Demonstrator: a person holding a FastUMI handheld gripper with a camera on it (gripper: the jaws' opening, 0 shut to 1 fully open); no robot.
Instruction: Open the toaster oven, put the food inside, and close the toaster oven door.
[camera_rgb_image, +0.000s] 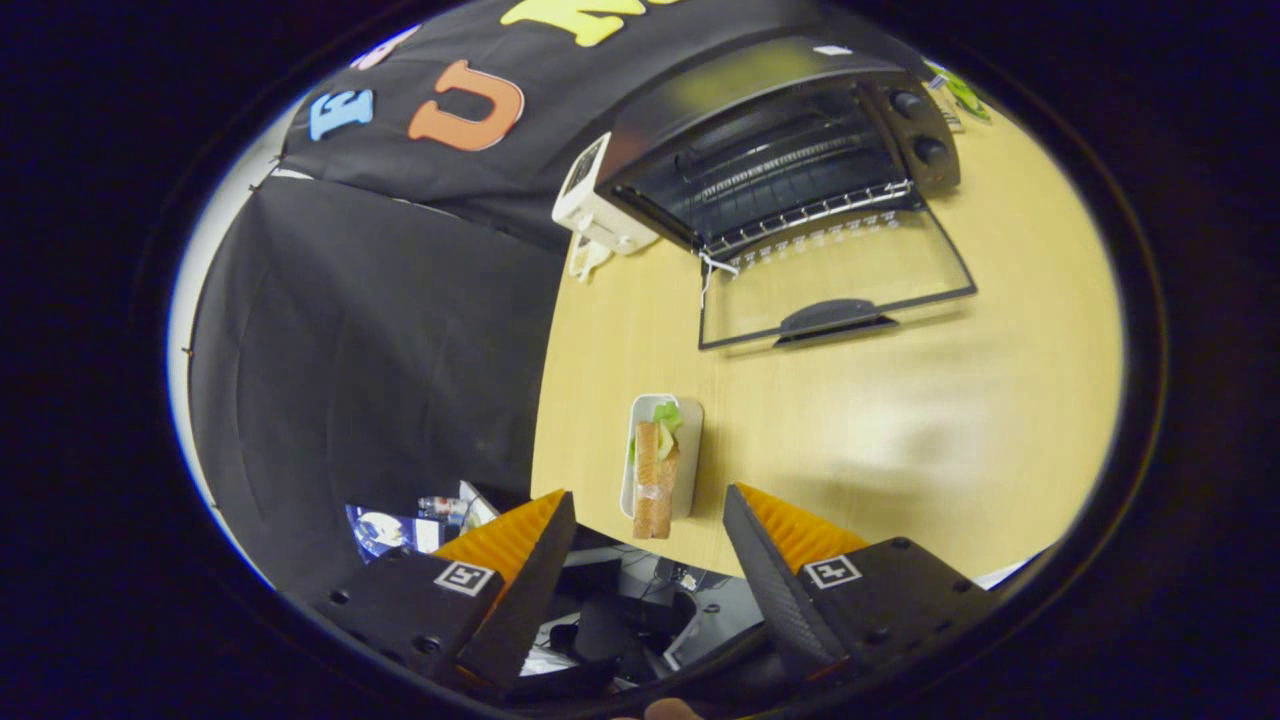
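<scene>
A black toaster oven stands at the far side of the wooden table, its glass door folded down flat and the wire rack showing inside. A sandwich with green lettuce lies on a small white tray near the table's front edge. My gripper is open, its fingers spread to either side of the sandwich's near end without touching it.
A white appliance sits against the oven's left side. Black cloth hangs off the table's left edge. Below the table's front edge lie dark clutter and some papers. Bare tabletop stretches between the tray and the oven door.
</scene>
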